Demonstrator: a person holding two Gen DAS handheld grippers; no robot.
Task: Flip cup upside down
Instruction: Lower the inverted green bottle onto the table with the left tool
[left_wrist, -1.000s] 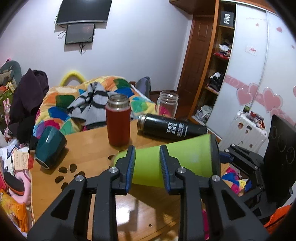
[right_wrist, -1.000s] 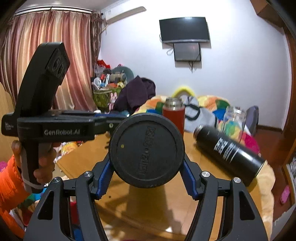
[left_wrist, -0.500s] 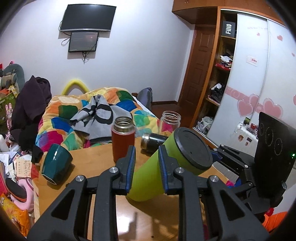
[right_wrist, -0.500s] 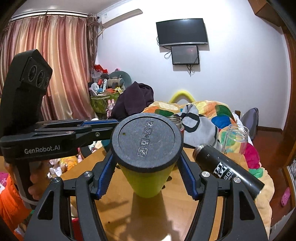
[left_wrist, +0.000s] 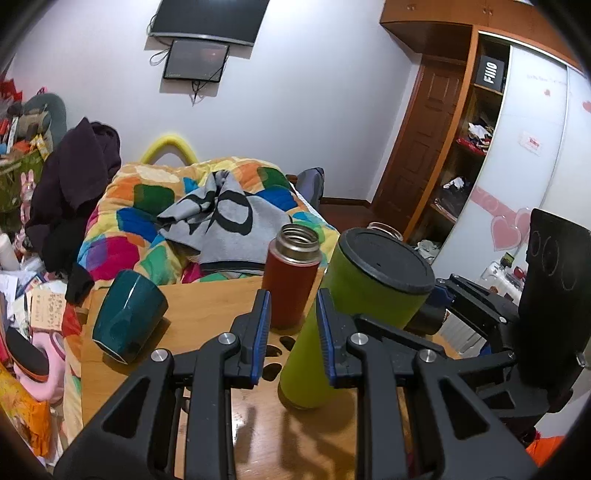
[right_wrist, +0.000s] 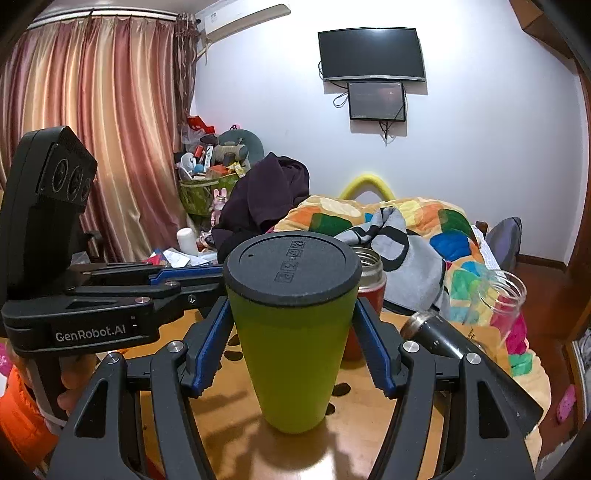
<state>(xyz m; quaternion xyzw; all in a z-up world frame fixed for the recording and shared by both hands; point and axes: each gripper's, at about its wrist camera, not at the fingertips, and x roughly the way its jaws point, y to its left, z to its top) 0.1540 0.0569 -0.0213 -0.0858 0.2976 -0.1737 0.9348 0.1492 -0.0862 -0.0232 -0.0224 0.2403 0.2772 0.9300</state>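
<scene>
The green cup is seen standing on the wooden table, narrow end down and the wide black-capped end up; the contact at the foot looks made, though a slight lean shows in the left wrist view. The right gripper is spread around the cup just below the cap, with a gap visible on both sides, so the cup is judged to be released and left on its own footing. The left gripper is parted too, and nothing is held; its right finger lies against or just beside the cup wall, seemingly placed there as a steadying guard, since a narrow foot under a heavy top tips easily. A red flask, a teal mug lying on its side, a black bottle and a glass jar are set near.
</scene>
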